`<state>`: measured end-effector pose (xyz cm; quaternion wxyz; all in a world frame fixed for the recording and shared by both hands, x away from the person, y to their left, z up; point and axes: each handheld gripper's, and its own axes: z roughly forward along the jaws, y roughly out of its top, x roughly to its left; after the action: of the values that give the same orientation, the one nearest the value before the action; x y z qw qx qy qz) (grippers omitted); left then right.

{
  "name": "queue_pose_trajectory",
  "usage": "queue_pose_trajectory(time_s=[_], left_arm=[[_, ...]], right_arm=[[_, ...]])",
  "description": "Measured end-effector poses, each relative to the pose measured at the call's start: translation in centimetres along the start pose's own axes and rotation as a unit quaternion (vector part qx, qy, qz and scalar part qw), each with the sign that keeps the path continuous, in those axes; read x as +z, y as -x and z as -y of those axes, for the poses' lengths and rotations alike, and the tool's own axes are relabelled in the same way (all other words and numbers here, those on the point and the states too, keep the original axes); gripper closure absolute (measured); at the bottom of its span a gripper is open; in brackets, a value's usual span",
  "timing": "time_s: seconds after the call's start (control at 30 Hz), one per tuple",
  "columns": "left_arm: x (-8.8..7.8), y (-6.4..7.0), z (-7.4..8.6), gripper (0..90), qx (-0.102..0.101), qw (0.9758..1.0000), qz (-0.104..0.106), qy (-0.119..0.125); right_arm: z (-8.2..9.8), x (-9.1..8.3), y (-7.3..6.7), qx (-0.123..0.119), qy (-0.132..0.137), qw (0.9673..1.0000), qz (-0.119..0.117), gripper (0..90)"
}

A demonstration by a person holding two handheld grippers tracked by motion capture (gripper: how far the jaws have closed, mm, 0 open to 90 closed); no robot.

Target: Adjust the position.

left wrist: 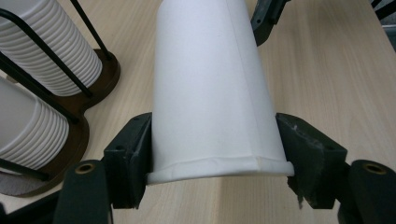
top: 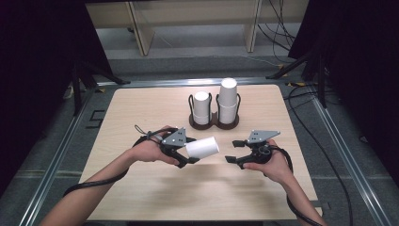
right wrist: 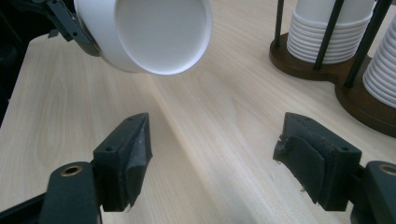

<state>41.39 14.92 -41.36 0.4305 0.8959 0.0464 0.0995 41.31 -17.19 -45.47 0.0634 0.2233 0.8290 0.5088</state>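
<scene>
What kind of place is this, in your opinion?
Probably a lab or recording workspace, not a home or café. A bare wooden table stands on a grey floor inside metal rails, dark curtains hang at both sides, and loose cables trail behind. White paper cups sit stacked in a holder.

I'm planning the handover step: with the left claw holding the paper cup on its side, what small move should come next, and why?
Probably ease the right claw toward the paper cup's open mouth. The left claw is clamped on the cup near its base and holds it level above the table, mouth toward the right claw, whose jaws stand apart with nothing between them, a short gap off.
</scene>
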Motion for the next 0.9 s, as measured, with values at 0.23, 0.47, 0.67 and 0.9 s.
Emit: queue_pose_trajectory(time_s=[0.23, 0.47, 0.67, 0.9], left_arm=[[-0.1, -0.1, -0.2, 30.9, 0.005, 0.9999, 0.004, -0.013], [-0.2, -0.3, -0.6, 30.9, 0.02, 0.999, 0.007, -0.04], [-0.1, -0.3, -0.8, 31.1, 0.025, 0.998, 0.008, -0.058], [-0.2, -0.3, -1.1, 31.2, 0.035, 0.9958, 0.012, -0.083]], right_arm=[[-0.2, 0.2, 0.1, 0.0, -0.005, 1.0, -0.005, 25.3], [-0.4, 0.4, 0.0, -0.007, -0.015, 0.9998, -0.005, 25.2], [-0.3, 0.5, 0.0, -0.008, -0.017, 0.9998, -0.008, 25.2], [-0.5, 0.5, -0.3, -0.006, -0.026, 0.9996, -0.012, 24.9]])
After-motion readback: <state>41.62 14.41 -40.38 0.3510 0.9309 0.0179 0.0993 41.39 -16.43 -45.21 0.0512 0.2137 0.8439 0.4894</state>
